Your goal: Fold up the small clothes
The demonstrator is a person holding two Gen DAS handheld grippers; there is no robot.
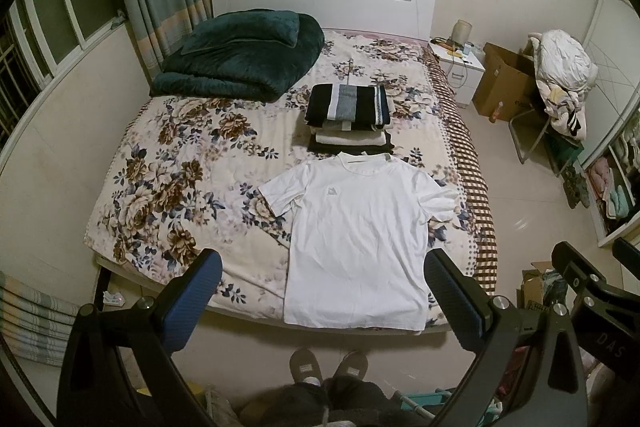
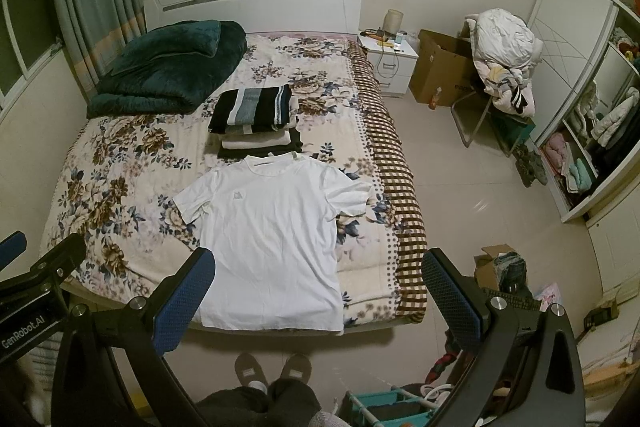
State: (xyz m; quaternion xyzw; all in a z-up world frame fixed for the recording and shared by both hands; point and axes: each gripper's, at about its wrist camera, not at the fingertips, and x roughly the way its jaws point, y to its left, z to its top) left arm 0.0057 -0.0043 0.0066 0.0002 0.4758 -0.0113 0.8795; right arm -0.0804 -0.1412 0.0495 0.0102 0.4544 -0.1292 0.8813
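Note:
A white T-shirt lies spread flat, front up, at the foot of the floral bed, its hem at the bed's near edge. Behind its collar sits a stack of folded clothes topped by a dark striped piece. My left gripper hangs open above the shirt's lower part, holding nothing. The right gripper is open too, high over the shirt's lower right corner and the bed's edge. Each gripper's body shows at the side of the other's view.
A dark green folded blanket lies at the bed's head on the left. A nightstand, a cardboard box and a chair piled with laundry stand right of the bed. A person's slippered feet are on the floor by the footboard.

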